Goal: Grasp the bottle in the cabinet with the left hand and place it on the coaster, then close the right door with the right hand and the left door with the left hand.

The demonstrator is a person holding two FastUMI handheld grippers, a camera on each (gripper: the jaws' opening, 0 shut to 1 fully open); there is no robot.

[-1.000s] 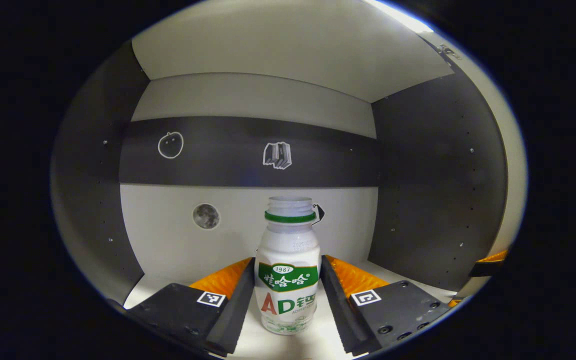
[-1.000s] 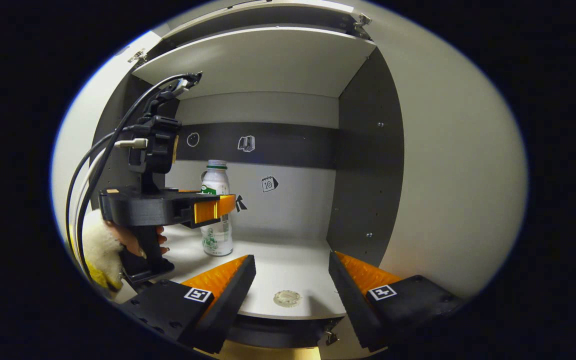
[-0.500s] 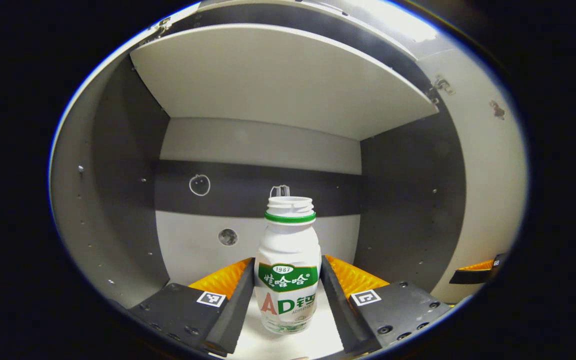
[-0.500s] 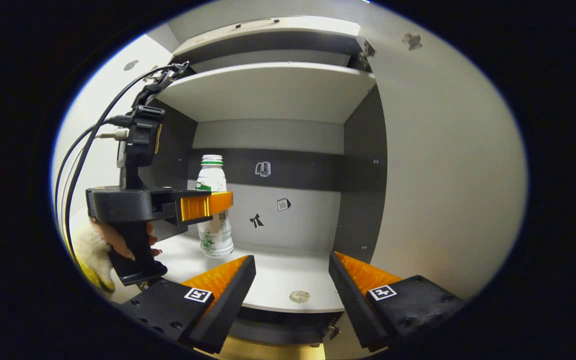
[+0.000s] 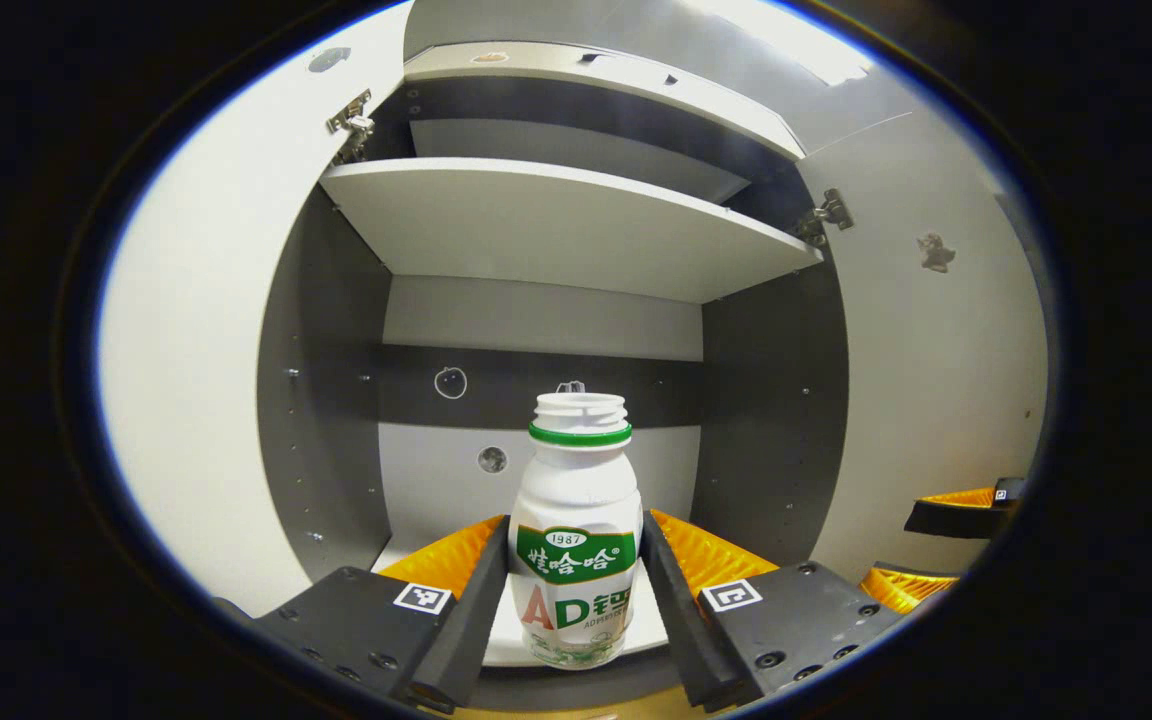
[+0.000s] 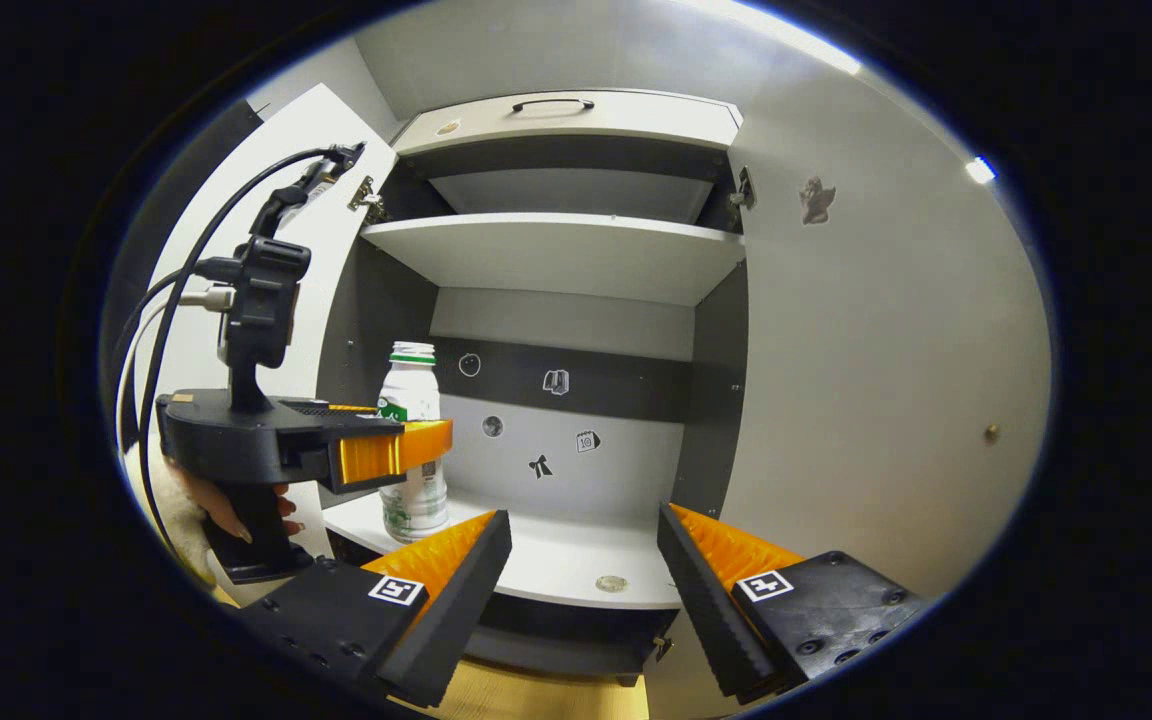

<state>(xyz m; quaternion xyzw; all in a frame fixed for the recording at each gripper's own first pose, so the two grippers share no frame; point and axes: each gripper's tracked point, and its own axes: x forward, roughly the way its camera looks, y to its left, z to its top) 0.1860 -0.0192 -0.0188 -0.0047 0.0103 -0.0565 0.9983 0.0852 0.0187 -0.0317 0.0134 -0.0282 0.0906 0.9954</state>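
— Where was the bottle (image 5: 575, 545)?
— Upright at the cabinet shelf's (image 5: 576, 225) front edge, the left gripper's (image 5: 575, 590) jaws clamped on it.
— And the right gripper (image 6: 584, 570)?
— Jaws apart, holding nothing.

Bottle (image 5: 576, 530): sides covered by the left claw (image 5: 574, 580) fingers; the base edge is hard to make out against the shelf lip. In the right gripper view, the left claw (image 6: 406, 450) hides the bottle's (image 6: 411, 400) middle. Small stickers on the cabinet's back wall (image 6: 556, 382) are too small to identify.
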